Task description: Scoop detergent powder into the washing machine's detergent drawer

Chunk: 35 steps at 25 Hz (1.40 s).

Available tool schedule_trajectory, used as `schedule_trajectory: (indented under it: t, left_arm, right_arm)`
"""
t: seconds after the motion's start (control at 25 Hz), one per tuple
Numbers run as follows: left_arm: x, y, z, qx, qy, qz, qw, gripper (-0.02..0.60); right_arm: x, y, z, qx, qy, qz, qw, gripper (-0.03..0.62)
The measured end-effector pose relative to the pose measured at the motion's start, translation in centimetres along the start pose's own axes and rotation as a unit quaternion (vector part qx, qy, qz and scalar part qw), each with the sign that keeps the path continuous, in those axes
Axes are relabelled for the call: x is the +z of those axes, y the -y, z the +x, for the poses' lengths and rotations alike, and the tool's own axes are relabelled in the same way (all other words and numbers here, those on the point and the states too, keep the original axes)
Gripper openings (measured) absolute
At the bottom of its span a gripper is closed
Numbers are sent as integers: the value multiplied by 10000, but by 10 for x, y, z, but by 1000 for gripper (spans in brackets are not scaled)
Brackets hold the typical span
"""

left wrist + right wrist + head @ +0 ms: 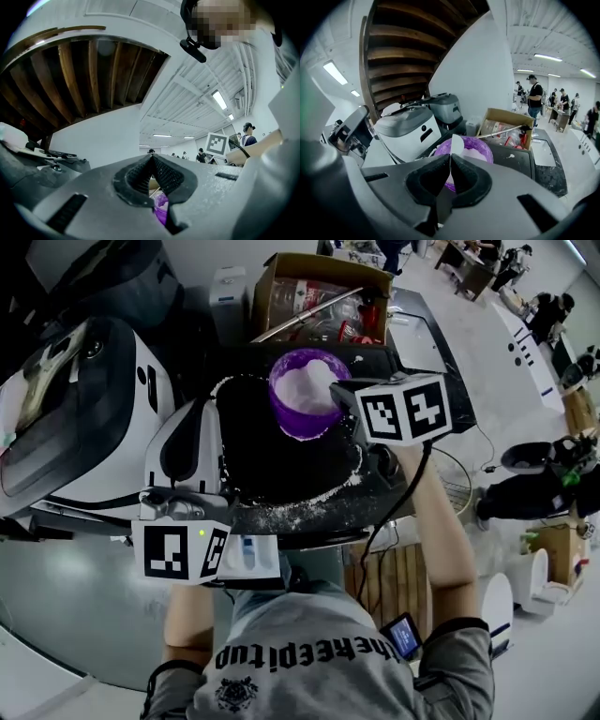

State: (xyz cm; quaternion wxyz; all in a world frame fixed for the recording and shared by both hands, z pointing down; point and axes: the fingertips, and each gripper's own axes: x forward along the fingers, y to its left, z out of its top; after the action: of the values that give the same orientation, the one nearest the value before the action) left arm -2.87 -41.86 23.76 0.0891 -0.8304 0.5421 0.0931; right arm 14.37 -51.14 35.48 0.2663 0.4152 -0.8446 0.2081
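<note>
A purple tub (302, 415) of white detergent powder (305, 382) stands on a black top (272, 465) dusted with spilled powder. My right gripper (359, 420) is at the tub's right rim. In the right gripper view it (450, 158) is shut on a thin white scoop (456, 146), whose end sticks up over the tub (477, 149). A white washing machine (89, 418) sits to the left, with a white drawer-like tray (185, 442) beside the black top. My left gripper (176, 507) is low at the near left, its jaws (151, 158) shut with nothing between them.
A cardboard box (319, 292) of bottles and a metal rod stands behind the tub. Wooden slats (394, 577) lie under the black top's near right. Several people stand at tables at the far right (534, 96). The person's torso fills the bottom of the head view.
</note>
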Motion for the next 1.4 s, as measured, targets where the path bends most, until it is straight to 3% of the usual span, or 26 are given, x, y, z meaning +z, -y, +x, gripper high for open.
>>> schedule_trajectory:
  t: [0.24,0.48,0.72,0.92,1.4]
  left_arm:
    - [-14,-6,7,-92,-106,-64,9999,3]
    - [-26,-7,12,-172,-205,-120,9996,3]
    - [-33,-16,14,-159,-235,-183,9994,3]
    - [-38,-24,14,-132,-254,-231,9993,3]
    - [-41,-37,13,-82,-260,-274,9993,3]
  right_arm:
    - [-13,11,41,71,-1187,-74,9929,8]
    - [-25,21,71,139,-2156,-143,9763,8]
    - [-31,29,90,-142,-2872,-580,9560,8]
    - [-35,25,100,-80,-3123,-619,9479,8]
    - [-40,4,115,370,-3168,-293,9473,7]
